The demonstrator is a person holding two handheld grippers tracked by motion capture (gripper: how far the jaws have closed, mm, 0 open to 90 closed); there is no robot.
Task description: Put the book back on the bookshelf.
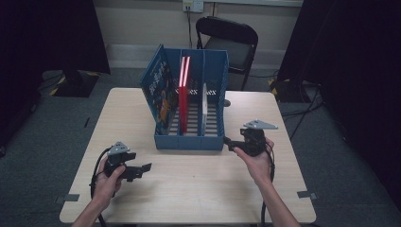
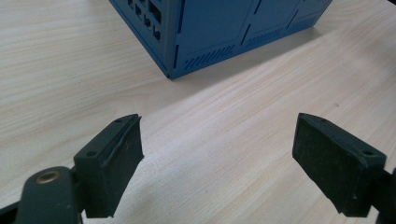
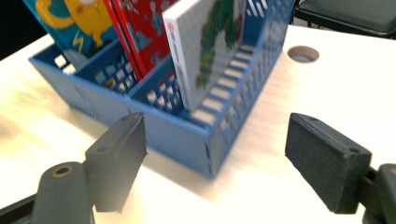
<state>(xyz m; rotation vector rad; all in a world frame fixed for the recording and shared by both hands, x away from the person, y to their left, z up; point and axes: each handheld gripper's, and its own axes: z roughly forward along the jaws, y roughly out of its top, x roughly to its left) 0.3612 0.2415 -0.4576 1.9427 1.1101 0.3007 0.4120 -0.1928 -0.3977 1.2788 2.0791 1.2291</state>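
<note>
A blue three-slot file rack (image 1: 189,142) stands at the middle back of the wooden table (image 1: 198,189). A blue picture book (image 1: 160,90) leans in its left slot, a red book (image 1: 183,94) stands in the middle slot, and a white book (image 1: 204,106) in the right one. My left gripper (image 1: 142,170) hovers open near the table's front left, pointing at the rack's near corner (image 2: 210,32); its jaws (image 2: 217,122) hold nothing. My right gripper (image 1: 229,142) is open just right of the rack's front right corner (image 3: 173,130), facing the white book (image 3: 201,46).
A black chair (image 1: 231,40) stands behind the table. A round cable hole (image 3: 303,53) lies in the tabletop right of the rack. Bare wood stretches in front of the rack between the two hands. Dark curtains flank the room.
</note>
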